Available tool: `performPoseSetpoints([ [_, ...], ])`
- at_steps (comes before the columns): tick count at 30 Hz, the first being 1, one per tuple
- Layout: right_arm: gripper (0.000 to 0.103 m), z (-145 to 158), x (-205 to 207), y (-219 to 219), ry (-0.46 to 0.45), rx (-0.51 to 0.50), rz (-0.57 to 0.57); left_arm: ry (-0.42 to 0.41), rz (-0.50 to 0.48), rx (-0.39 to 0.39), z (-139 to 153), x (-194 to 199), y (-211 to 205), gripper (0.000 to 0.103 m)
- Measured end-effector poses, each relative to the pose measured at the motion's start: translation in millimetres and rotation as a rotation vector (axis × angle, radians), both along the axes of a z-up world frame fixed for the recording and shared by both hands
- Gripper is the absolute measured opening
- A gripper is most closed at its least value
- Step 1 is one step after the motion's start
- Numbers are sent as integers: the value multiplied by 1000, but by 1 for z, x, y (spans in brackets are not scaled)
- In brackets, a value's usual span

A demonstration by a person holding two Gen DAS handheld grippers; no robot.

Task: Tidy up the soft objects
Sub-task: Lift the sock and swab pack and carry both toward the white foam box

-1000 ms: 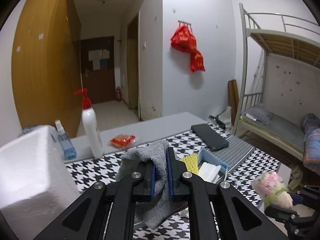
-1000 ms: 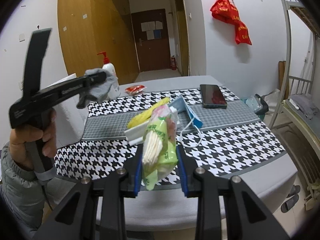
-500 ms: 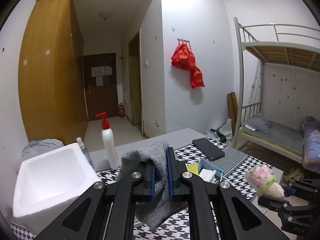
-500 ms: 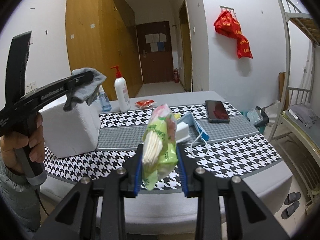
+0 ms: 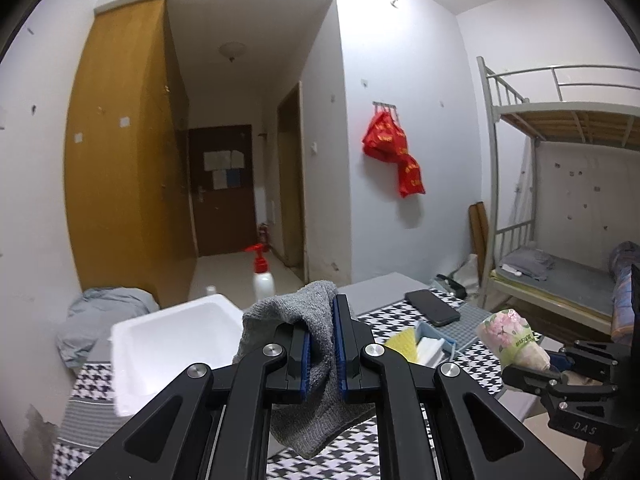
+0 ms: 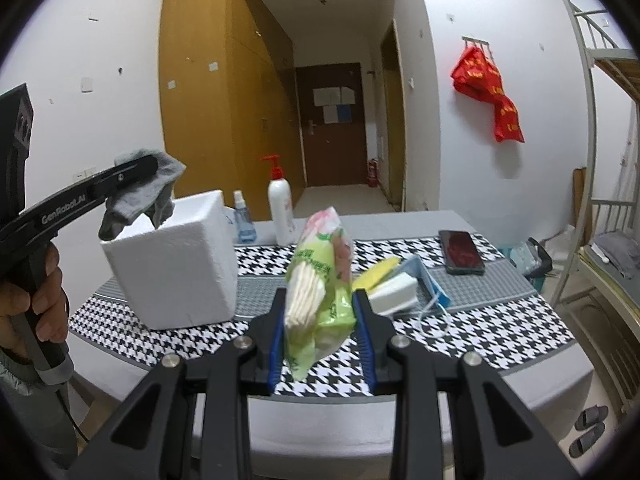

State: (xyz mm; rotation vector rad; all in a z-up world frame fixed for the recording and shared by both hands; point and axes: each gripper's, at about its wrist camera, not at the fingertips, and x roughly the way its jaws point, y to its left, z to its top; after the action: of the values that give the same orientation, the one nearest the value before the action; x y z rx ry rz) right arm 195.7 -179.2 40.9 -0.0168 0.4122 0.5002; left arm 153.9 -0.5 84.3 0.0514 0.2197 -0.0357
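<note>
My left gripper is shut on a grey knitted cloth that hangs down between its blue pads. It hovers above and just in front of the open white foam box. In the right wrist view the same cloth dangles over the foam box's top left corner. My right gripper is shut on a green flowered pack of tissues, held upright in the air before the table's near edge. From the left wrist view that pack shows at the right.
On the houndstooth table cover lie a yellow sponge, a white block, a blue face mask and a black phone. A pump bottle and small spray bottle stand behind the box. A bunk bed is right.
Both grippers have risen with their loads. The left one carried the grey cloth leftward to above the foam box, whose open top has come into its view.
</note>
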Motion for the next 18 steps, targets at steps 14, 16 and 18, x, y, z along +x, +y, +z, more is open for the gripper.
performPoseSetpoints([
  [14,35,12,-7,32,-38,42,133,-21,142,9,5,-48,28,11],
  [16,35,14,-8,36,-44,50,144,-26,162,7,6,-55,32,11],
  [18,35,19,-10,38,-55,68,146,-35,176,0,8,-64,38,11],
])
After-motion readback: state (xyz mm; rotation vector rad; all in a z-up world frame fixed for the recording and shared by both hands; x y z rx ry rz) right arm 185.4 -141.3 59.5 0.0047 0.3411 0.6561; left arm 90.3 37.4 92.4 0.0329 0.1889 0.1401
